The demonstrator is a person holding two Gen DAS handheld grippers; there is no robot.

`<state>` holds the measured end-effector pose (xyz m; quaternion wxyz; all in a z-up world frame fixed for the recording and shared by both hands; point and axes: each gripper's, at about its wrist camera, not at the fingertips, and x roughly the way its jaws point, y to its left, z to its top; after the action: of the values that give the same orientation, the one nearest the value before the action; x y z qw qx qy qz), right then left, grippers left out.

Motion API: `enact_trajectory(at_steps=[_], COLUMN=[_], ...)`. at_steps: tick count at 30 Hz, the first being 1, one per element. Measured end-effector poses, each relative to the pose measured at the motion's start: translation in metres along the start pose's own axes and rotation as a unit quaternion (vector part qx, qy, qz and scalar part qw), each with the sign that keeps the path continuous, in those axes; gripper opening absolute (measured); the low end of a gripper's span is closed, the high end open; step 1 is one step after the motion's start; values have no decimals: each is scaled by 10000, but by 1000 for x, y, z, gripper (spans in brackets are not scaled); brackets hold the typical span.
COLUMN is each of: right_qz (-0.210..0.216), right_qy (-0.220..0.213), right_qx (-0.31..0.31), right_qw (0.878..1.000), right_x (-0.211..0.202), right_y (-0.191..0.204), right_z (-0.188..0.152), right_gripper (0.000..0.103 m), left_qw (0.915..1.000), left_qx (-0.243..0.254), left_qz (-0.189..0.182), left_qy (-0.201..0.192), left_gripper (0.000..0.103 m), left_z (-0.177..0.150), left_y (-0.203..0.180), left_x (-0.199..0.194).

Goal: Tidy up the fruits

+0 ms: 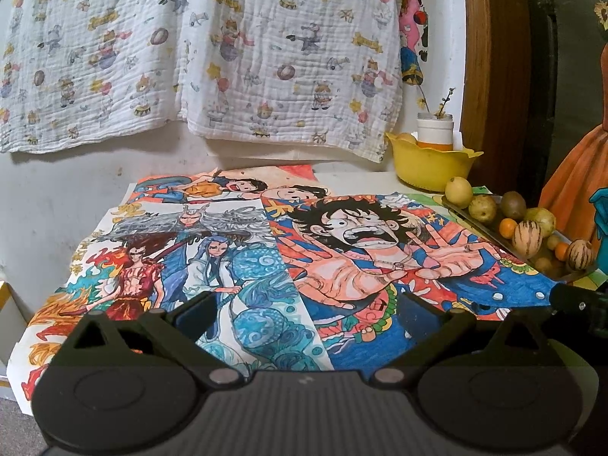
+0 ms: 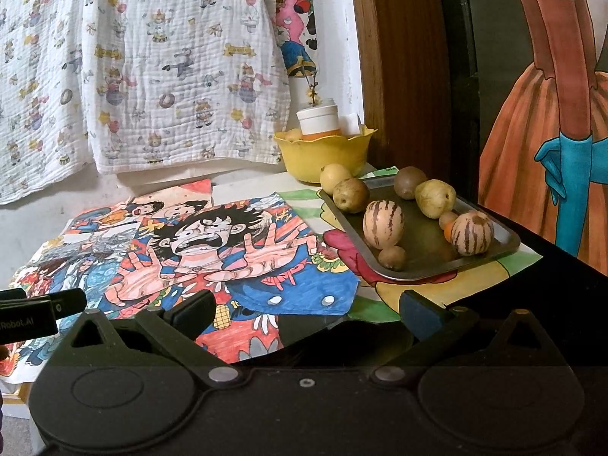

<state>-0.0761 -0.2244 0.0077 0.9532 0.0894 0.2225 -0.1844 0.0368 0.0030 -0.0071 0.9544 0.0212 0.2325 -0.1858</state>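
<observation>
Both claws wide, holding nothing: left gripper (image 1: 304, 311) over the drawings (image 1: 228, 266), right gripper (image 2: 307, 309) near the metal tray (image 2: 418, 243). Fruits on tray, incl. two striped melons (image 2: 383, 224), w/ yellow bowl (image 2: 323, 155) just behind.

hanging cartoon-print cloth (image 1: 197, 57), anime drawings (image 2: 212, 250)

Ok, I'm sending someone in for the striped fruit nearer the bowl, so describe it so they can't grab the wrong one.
Find the yellow bowl at the back of the table; the metal tray lies just in front of it. The left striped fruit stands near the tray's left rim, just in front of a brownish-green fruit. Its pale skin has dark lengthwise stripes, and its only lookalike, the right striped fruit, sits by the right rim.
</observation>
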Motion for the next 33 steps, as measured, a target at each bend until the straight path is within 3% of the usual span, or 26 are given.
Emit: enact_trajectory(at_steps=[33], right_qz=[10], right_qy=[27], right_qx=[19], right_qw=[10000], right_x=[0], right_y=[2], right_z=[0], right_gripper=[102], left_qw=[10000], left_qx=[0], left_qz=[43], left_qy=[20], left_gripper=[102], left_z=[0], left_y=[-4], left_x=[-3])
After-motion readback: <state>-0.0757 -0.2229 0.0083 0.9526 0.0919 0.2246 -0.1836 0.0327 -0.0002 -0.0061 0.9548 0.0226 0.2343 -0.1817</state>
